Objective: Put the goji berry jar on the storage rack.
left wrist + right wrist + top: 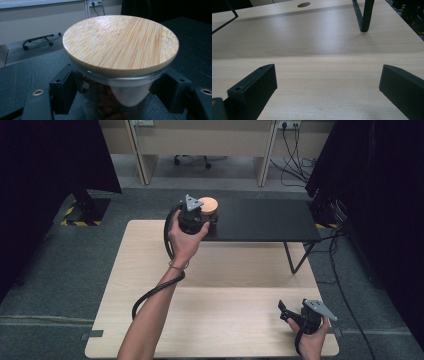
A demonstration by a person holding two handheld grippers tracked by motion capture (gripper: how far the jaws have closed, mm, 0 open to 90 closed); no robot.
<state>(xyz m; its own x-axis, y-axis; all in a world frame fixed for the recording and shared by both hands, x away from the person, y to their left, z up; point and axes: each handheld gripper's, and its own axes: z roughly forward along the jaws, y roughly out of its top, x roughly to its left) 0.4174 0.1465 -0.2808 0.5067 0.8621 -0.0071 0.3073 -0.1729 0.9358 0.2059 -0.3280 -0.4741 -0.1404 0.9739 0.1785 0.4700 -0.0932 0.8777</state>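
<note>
1. Presently noted: left tool (200, 220) set around jar (117, 100) just below the lid, jaws either side of the glass and apparently touching it; judged grasping the jar, though firm contact not fully confirmed.
2. Located: jar on dark shelf (265, 220) at its left end, raised above the counter (220, 295); low grip under the rim likely chosen to steady or lift the body without disturbing the lid.
3. Right tool (300, 312) held low near the counter's right front corner, jaws wide apart, nothing between; judged parked clear of the work.
4. Appearance of jar: clear glass, round bamboo lid (120, 45) seated flat, pale seal beneath, brown contents inside, not identifiable.
</note>
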